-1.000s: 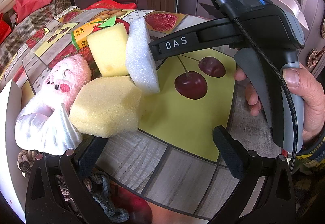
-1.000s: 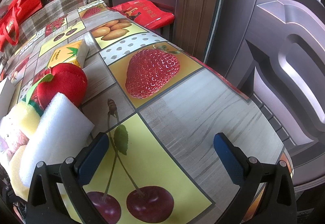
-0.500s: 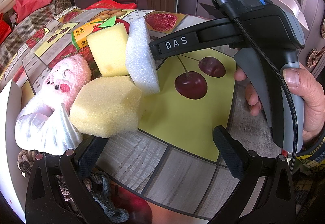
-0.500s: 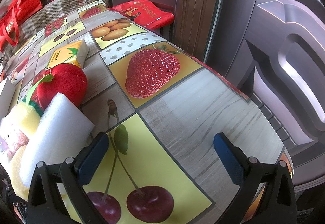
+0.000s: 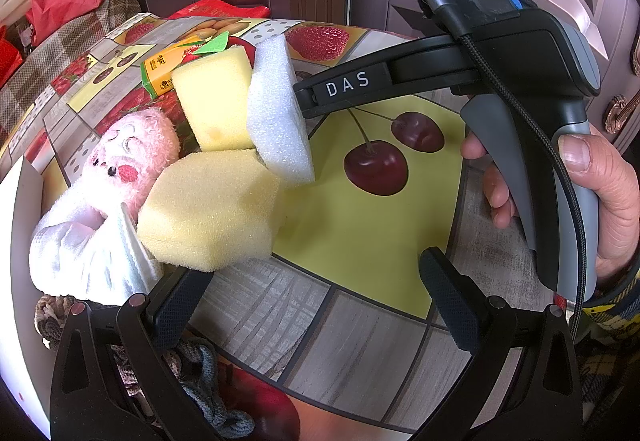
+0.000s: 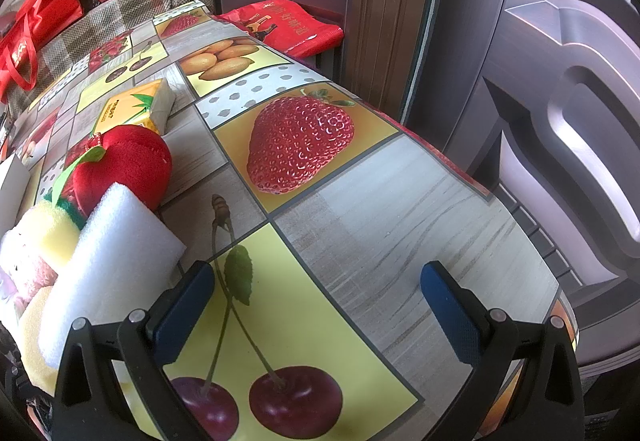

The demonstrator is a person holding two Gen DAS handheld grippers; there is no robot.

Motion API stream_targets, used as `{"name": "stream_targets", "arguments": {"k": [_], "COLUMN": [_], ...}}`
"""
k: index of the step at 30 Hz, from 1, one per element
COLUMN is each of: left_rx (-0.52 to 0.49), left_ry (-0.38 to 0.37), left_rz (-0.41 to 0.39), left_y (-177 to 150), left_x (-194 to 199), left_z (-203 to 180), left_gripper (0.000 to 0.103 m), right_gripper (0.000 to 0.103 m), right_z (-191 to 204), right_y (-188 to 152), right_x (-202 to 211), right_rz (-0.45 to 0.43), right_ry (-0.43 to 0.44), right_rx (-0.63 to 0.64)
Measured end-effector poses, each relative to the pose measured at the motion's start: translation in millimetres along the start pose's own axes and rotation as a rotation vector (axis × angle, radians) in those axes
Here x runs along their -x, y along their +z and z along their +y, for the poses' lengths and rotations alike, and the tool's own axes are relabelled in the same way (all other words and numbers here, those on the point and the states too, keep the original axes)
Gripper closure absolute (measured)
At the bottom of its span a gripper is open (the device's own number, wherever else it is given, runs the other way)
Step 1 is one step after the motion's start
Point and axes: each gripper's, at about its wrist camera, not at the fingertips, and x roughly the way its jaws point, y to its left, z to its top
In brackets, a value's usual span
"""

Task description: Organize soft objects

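Note:
A cluster of soft things lies on the fruit-print tablecloth (image 5: 360, 225). It holds a yellow sponge (image 5: 212, 209), a second yellow sponge (image 5: 216, 105) standing upright, a white foam block (image 5: 280, 113), a pink plush toy (image 5: 128, 153) and a white cloth (image 5: 88, 249). My left gripper (image 5: 316, 297) is open, its left finger just below the near yellow sponge. My right gripper (image 6: 316, 301) is open too, its left finger right beside the white foam block (image 6: 112, 261). Behind the foam sits a red plush apple (image 6: 124, 165).
A yellow tissue packet (image 6: 132, 109) lies beyond the apple. Grey knitted cord (image 5: 200, 373) trails under my left gripper. A hand (image 5: 600, 193) holds the right gripper's handle. The table's edge (image 6: 440, 153) curves close to a dark door (image 6: 560, 81). Red bags (image 6: 36, 29) sit on a checked seat.

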Motion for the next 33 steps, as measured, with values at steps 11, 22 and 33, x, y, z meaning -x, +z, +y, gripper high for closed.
{"name": "stream_targets", "arguments": {"k": [11, 22, 33], "left_rx": [0.000, 0.000, 0.000], "left_ry": [0.000, 0.000, 0.000], "left_rz": [0.000, 0.000, 0.000], "left_y": [0.1, -0.1, -0.2], "left_x": [0.0, 0.0, 0.1], "left_z": [-0.1, 0.0, 0.1], "left_gripper": [0.001, 0.001, 0.001], "right_gripper": [0.000, 0.000, 0.000], "right_z": [0.0, -0.5, 0.1], "right_y": [-0.1, 0.2, 0.0], "right_x": [0.4, 0.3, 0.3], "right_rz": [0.006, 0.007, 0.009], "right_ry": [-0.003, -0.001, 0.001], "right_rx": [0.003, 0.002, 0.001]}}
